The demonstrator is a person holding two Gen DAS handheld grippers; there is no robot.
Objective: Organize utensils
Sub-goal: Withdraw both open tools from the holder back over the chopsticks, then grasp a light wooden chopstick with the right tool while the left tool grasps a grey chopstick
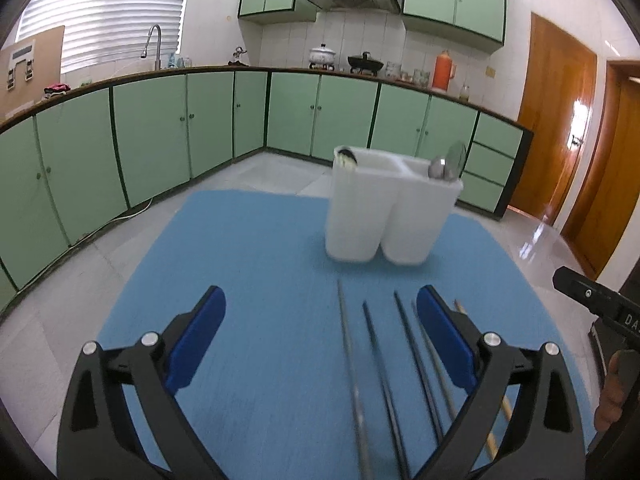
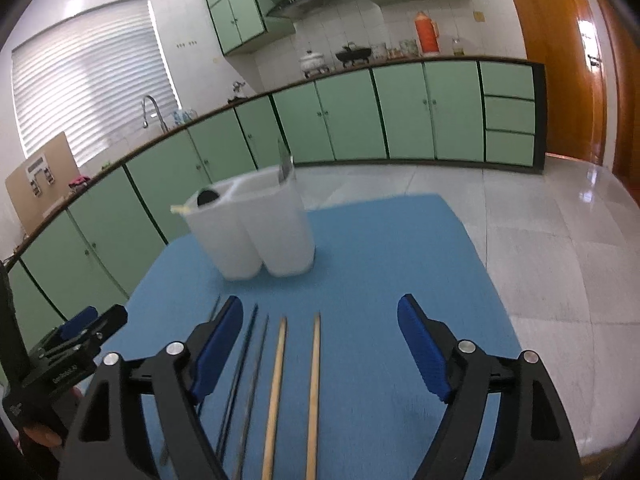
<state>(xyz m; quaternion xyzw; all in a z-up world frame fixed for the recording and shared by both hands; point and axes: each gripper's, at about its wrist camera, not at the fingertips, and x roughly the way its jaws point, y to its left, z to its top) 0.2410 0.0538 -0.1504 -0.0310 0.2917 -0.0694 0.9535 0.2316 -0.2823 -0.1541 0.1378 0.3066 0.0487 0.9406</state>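
A white two-compartment utensil holder [image 1: 384,216] [image 2: 260,232] stands at the far part of the blue mat [image 1: 248,280] [image 2: 380,264]. Spoons [image 1: 444,166] stick out of its right compartment; a dark utensil [image 1: 347,157] leans in the left one. Several dark metal chopsticks [image 1: 376,360] [image 2: 244,368] and two wooden chopsticks [image 2: 296,384] lie on the mat. My left gripper [image 1: 320,312] is open and empty above the metal chopsticks. My right gripper [image 2: 320,320] is open and empty above the wooden chopsticks. The left gripper also shows in the right wrist view [image 2: 80,332].
The mat covers a table standing on a pale tiled floor [image 2: 540,240]. Green kitchen cabinets [image 1: 160,128] run along the back with a sink tap [image 1: 154,42], pots and a red thermos [image 1: 444,70]. Wooden doors [image 1: 560,128] are at the right.
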